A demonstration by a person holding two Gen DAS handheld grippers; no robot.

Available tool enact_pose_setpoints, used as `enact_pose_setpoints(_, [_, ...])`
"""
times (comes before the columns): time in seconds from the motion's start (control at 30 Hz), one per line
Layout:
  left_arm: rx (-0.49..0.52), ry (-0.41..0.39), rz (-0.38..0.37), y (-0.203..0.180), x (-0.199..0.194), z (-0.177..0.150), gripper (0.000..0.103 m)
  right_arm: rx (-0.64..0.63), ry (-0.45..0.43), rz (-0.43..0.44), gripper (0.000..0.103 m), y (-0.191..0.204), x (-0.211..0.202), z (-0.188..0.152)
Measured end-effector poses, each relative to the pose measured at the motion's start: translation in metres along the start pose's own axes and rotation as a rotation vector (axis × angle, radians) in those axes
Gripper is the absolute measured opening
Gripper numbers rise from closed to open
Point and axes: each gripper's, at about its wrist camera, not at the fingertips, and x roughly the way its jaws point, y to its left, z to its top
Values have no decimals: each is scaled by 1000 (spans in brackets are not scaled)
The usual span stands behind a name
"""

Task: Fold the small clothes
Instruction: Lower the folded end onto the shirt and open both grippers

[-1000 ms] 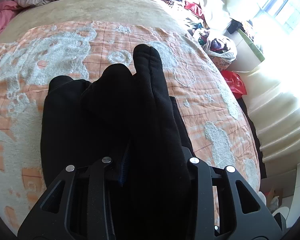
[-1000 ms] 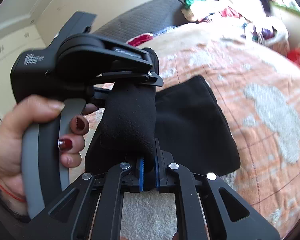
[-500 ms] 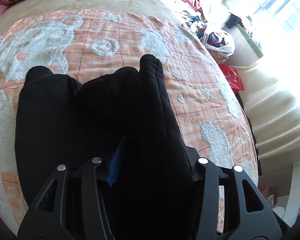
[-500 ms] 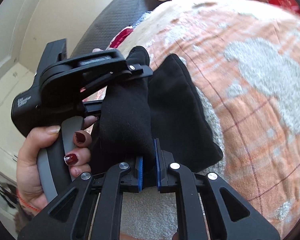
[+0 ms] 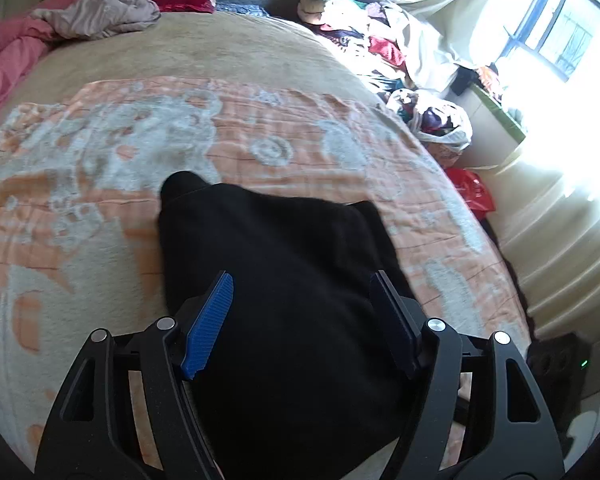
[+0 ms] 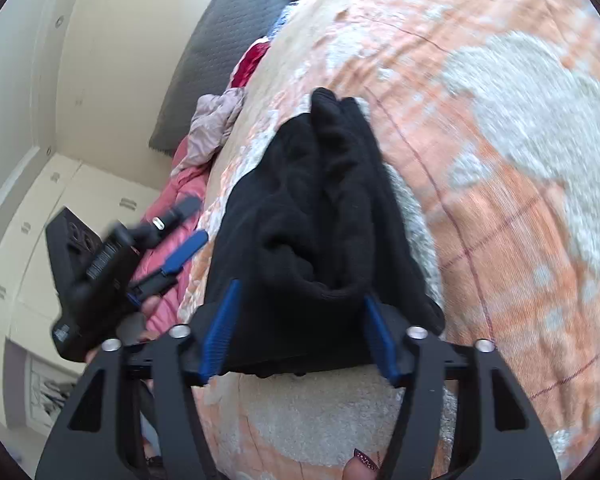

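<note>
A small black garment (image 5: 284, 280) lies folded on the orange and white blanket (image 5: 100, 200). My left gripper (image 5: 300, 324) is open, its blue pads on either side of the cloth's near end, holding nothing. In the right wrist view the same garment (image 6: 320, 216) lies bunched in folds on the blanket (image 6: 520, 160). My right gripper (image 6: 300, 332) is open at the cloth's near edge, empty. The left gripper (image 6: 172, 248) shows there off the garment's left side, open.
A pink quilt and crumpled clothes (image 5: 92, 12) lie at the bed's far left. A pile of clothes (image 5: 364, 32) and a white bag (image 5: 440, 120) stand far right by the window. White cabinets (image 6: 40, 200) are left of the bed.
Both grippers have opened and let go of the black garment, which now lies on the blanket. The left gripper has drawn away to the garment's side.
</note>
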Motion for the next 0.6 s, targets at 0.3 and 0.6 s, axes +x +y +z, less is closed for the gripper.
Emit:
enact_pose_setpoints(0.3, [56,40,52,18,1,-45,64,-198,67,-134,71,26,22,34])
enact_pose_setpoints(0.6, [101,20,79,14,-4,-52,64,-175,156,-77,70,9,52,60])
